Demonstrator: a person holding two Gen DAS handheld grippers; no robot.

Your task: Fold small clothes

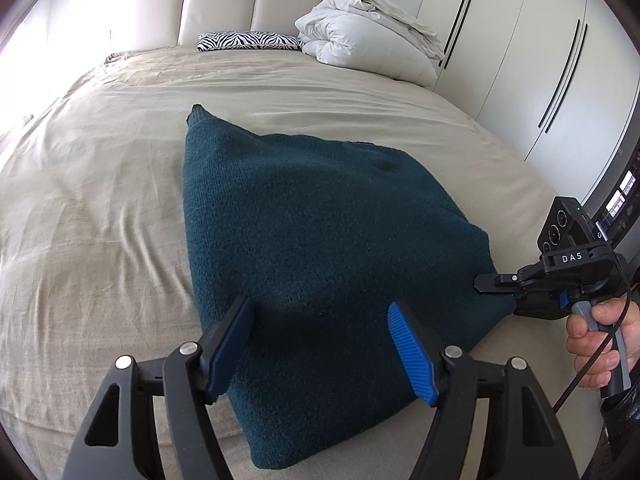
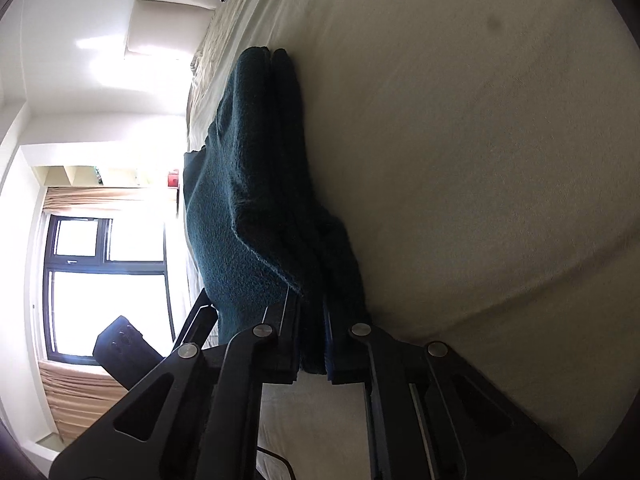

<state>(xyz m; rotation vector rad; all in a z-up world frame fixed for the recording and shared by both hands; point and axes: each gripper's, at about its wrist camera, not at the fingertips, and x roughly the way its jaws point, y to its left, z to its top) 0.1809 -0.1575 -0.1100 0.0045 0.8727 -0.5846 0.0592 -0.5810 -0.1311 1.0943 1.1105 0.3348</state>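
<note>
A dark teal knitted sweater (image 1: 312, 208) lies folded on the beige bed sheet (image 1: 100, 160), its layers stacked. My left gripper (image 1: 320, 304) is open above the sweater's near edge, the blue pads (image 1: 408, 352) apart with only fabric below them. My right gripper (image 1: 486, 282), held by a hand (image 1: 600, 340), is turned on its side and shut on the sweater's right corner. In the right wrist view the right gripper (image 2: 312, 308) pinches the bunched sweater (image 2: 240, 208) layers between its pads, just above the sheet (image 2: 480, 160).
A rolled white duvet (image 1: 360, 28) and a zebra-print pillow (image 1: 248, 40) lie by the padded headboard (image 1: 224, 4). White wardrobe doors (image 1: 520, 60) stand along the bed's right side. A bright window (image 2: 108, 280) with curtains shows beyond the bed.
</note>
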